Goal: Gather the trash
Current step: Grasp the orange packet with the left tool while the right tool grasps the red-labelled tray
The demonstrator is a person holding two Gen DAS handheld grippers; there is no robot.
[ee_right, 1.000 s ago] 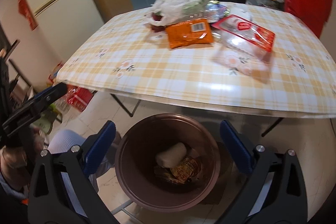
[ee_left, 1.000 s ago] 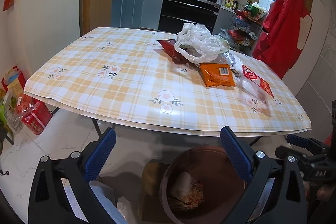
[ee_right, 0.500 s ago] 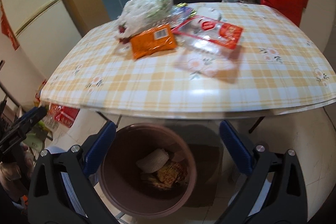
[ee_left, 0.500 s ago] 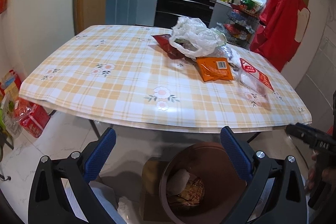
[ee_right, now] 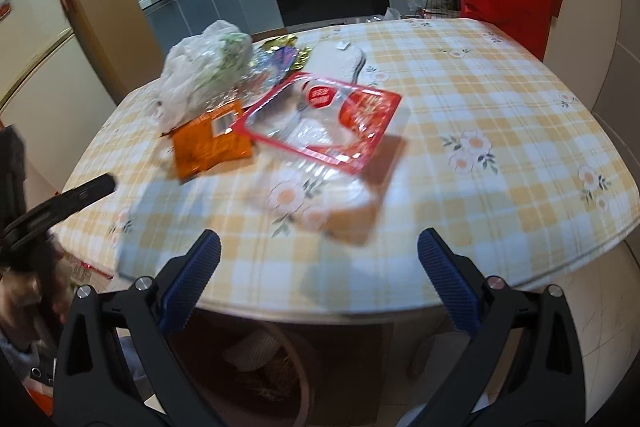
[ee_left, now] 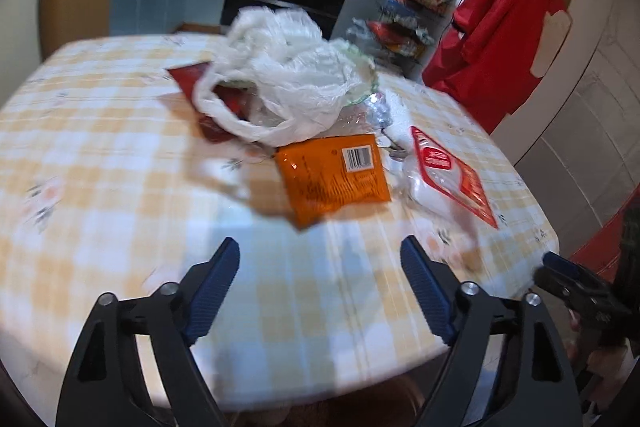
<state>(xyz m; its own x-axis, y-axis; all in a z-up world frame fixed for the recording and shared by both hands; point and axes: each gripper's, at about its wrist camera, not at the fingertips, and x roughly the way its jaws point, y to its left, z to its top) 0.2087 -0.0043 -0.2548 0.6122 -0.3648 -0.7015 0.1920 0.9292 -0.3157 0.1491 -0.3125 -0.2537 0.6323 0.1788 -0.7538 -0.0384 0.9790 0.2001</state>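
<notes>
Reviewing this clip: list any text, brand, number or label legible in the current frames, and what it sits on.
Nothing can be read as words.
Orange packet: barcode label, digits blurred.
Red-and-clear package: round red label with white print, too blurred to read.
Dark red packet under the white plastic bag: no legible print.
Fridge: a sticker, too small to read.
</notes>
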